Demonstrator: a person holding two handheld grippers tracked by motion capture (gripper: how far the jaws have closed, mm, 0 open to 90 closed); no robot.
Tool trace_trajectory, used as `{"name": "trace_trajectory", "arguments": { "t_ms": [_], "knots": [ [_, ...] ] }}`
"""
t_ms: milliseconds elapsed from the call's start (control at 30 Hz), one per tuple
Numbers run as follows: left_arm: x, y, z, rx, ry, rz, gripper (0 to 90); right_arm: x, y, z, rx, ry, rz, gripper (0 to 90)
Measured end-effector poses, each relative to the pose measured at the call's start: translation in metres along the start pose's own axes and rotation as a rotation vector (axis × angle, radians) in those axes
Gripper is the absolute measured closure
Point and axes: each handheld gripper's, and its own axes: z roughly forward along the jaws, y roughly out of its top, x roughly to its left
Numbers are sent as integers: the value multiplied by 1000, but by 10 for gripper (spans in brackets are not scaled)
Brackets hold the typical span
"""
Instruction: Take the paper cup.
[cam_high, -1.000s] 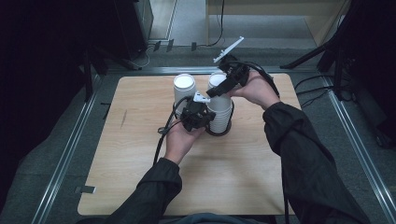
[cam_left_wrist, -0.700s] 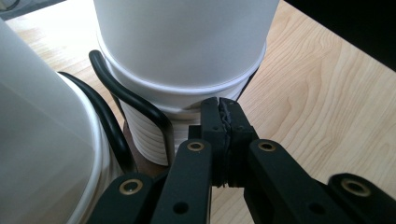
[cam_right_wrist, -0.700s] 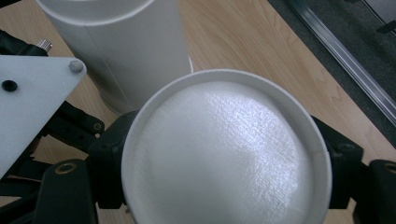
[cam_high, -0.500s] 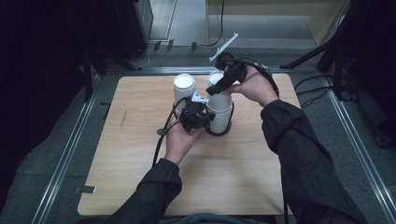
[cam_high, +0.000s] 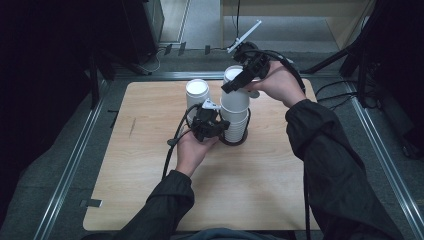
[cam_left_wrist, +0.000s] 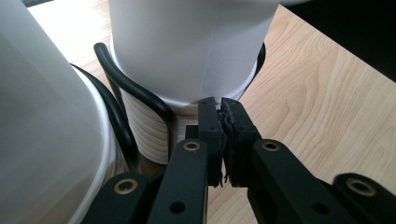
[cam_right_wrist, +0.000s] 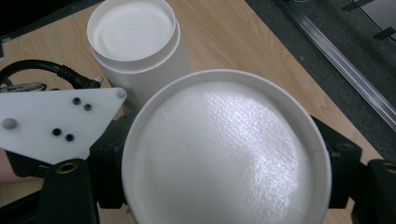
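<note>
A stack of upside-down white paper cups (cam_high: 234, 127) stands in a black wire holder (cam_high: 245, 140) at mid-table. My right gripper (cam_high: 235, 86) is shut on the top cup (cam_high: 235, 100), one jaw on each side, and holds it slightly raised off the stack. In the right gripper view that cup's base (cam_right_wrist: 224, 154) sits between the jaws. My left gripper (cam_high: 220, 129) is low at the stack's left side. Its jaws are shut, tips (cam_left_wrist: 219, 105) against the rolled rims of the stack (cam_left_wrist: 154, 135), with nothing seen between the pads.
A second white cup stack (cam_high: 197, 93) stands just left of the first, also visible in the right gripper view (cam_right_wrist: 133, 35). The wooden table (cam_high: 260, 190) has metal rails along its sides. Cables and dark stands lie beyond the far edge.
My right gripper has lifted the top cup a little higher and farther from me. The left gripper has stayed at the base of the stack.
</note>
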Motion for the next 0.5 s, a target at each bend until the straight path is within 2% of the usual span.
{"name": "trace_trajectory", "arguments": {
  "t_ms": [100, 200, 400, 500],
  "knots": [
    [1, -1, 0, 3, -6, 12, 863, 0, 5, -9, -2, 8, 6, 240],
    [2, 0, -1, 7, -13, 5, 855, 2, 11, -18, -16, 13, 5, 241],
    [1, 0, -1, 7, -9, 7, 843, 10, 19, -40, -24, -2, -28, 240],
    [1, 0, -2, 1, -20, 4, 840, 15, 21, -54, -42, 22, -35, 241]
  ]
}}
